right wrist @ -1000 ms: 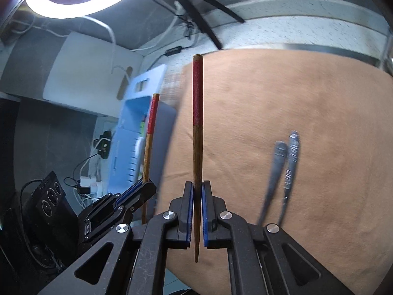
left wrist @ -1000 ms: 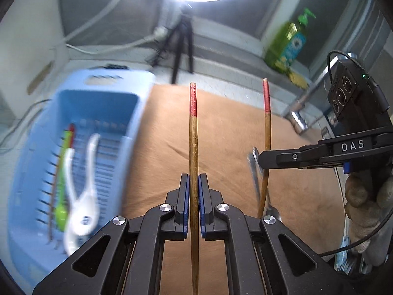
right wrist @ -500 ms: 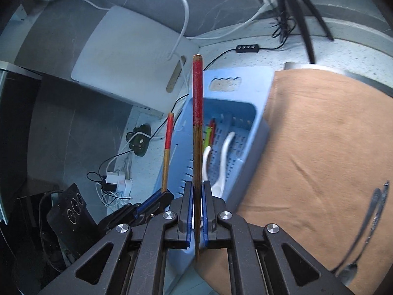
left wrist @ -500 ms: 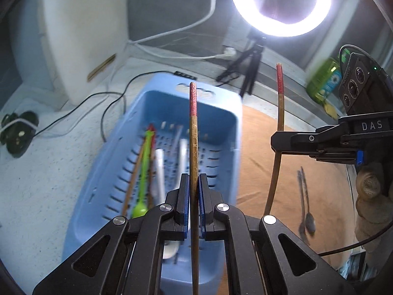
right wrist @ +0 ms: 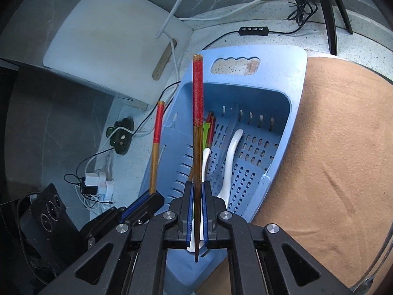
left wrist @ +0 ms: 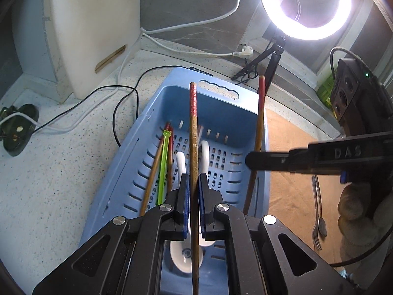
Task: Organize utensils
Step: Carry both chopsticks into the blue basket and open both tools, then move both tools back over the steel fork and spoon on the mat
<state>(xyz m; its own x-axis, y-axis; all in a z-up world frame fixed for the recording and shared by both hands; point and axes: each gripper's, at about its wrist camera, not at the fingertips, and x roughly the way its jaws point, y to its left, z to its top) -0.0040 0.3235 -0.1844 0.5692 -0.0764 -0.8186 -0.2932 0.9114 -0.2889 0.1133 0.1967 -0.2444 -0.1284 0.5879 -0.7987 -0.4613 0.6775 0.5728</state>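
A: So, where are the chopsticks right now?

B: Each gripper has 1. The left gripper has its fingers clamped on a red-tipped wooden chopstick, which points forward over the blue basket. The right gripper is clamped the same way on a second chopstick, also above the basket.

A: And the basket's contents?

B: 2 white spoons lie on its slotted floor, with a lime-green utensil and a few more red-tipped chopsticks along the left wall (I cannot count those exactly).

A: What does it sit on?

B: A pale speckled countertop. Its right edge sits just beside, perhaps slightly over, a tan cloth spread on the counter. On that cloth, well apart from the basket, lie a metal fork and a metal spoon side by side.

A: Anything behind it?

B: A white cutting board leans against the dark grey marbled wall, black and white cables trail over the counter, and a lit ring light stands on a small black tripod at the back. A green bottle shows partly behind the right gripper's body, seen from the left wrist.
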